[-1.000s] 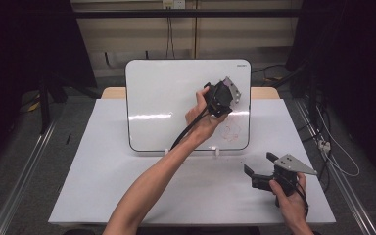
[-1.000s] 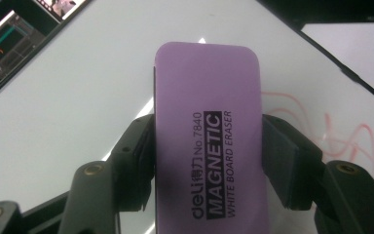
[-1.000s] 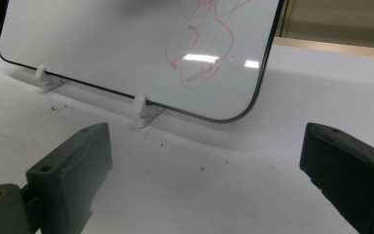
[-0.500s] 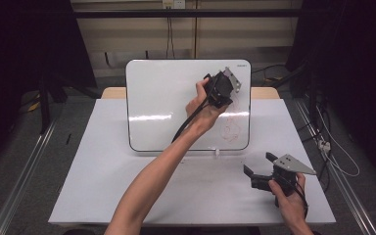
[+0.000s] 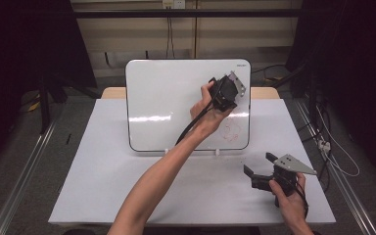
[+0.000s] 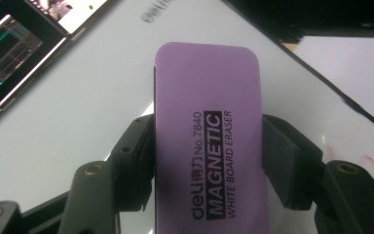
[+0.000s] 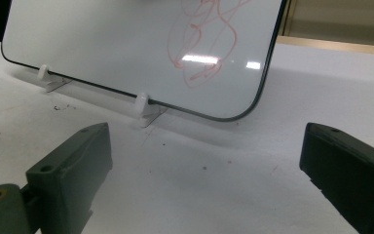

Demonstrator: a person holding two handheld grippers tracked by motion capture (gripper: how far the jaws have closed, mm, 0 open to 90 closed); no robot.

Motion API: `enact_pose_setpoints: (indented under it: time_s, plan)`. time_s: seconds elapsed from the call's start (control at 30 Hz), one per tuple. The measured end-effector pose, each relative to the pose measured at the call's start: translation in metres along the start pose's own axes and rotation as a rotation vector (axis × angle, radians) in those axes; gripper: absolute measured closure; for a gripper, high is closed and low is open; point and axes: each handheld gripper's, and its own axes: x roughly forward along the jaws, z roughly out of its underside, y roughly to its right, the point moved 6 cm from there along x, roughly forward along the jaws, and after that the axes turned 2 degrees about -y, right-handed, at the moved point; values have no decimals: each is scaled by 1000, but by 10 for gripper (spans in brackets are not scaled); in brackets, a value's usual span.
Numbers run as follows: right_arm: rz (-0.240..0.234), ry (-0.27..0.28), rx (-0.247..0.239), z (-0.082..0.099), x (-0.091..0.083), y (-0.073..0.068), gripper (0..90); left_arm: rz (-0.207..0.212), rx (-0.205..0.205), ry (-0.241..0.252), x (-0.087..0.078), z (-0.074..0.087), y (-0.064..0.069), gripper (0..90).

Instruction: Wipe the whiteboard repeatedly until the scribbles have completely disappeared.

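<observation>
Both forearms are bare, no sleeves. Each claw is black: the left claw (image 5: pixel 223 93) trails a black cable, the right claw (image 5: pixel 263 172) carries a grey three-cornered plate, with brass-coloured screws near the jaws.

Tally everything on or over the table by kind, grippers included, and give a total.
Whiteboard: 1
Purple eraser: 1, clamped in the left gripper
Grippers: 2, left gripper and right gripper
White stand clips: 2
Total: 6
</observation>
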Motion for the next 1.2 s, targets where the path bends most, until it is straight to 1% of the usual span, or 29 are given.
enact_pose_setpoints:
  time_s: [0.1,0.13,0.2,0.23,0.27,0.37,0.4,0.47,0.5,0.57,0.6,0.7,0.73,0.8,0.87,0.9,0.93,0.97,1.07,1.17,1.2]
  plan:
    - [1,1,-3,0,0,0,47,-26,-16,4,-1,-4,-13,413]
    - [0,1,-2,0,0,0,47,-14,-37,14,0,-3,-14,413]
    - [-1,-1,0,0,0,0,47,-15,-35,6,-1,0,-13,413]
    - [0,-1,0,0,0,0,47,-15,-22,6,-1,1,-11,413]
    - [-2,-1,-1,0,0,0,47,-12,-21,5,-2,3,-7,413]
    - [0,1,-5,0,0,-1,47,18,-7,11,-3,9,6,413]
    - [0,1,-5,0,0,-1,47,18,9,11,-3,11,10,413]
    - [-1,-5,1,1,1,-1,47,32,17,17,-4,15,19,413]
    - [-1,-5,0,1,1,-2,47,36,13,14,-4,16,23,413]
    - [-3,-5,-3,1,2,-2,47,41,28,15,-5,18,31,413]
    - [-1,-6,-3,0,2,-2,47,47,26,14,-5,20,34,412]
    - [-2,-5,-3,1,2,-2,47,64,44,14,-6,27,47,412]
    - [-4,-5,-3,1,1,-2,47,65,58,14,-7,28,50,412]
    - [-2,-5,-4,1,1,-2,47,63,71,14,-8,29,53,412]
    - [-2,-4,-2,1,1,-2,47,76,74,10,-7,28,51,413]
    - [-2,-4,-2,1,1,-2,47,85,66,4,-6,28,50,413]
    - [-1,-4,-4,0,1,-2,47,86,66,6,-6,27,47,413]
    - [0,-4,-6,0,1,-2,47,83,64,16,-5,25,45,413]
    - [0,-5,-7,1,1,-2,47,62,63,14,-5,20,33,412]
    - [-4,-6,-4,1,1,-2,47,57,22,16,-5,16,19,413]
    - [-4,-7,-4,1,1,-2,47,45,14,18,-5,16,14,412]
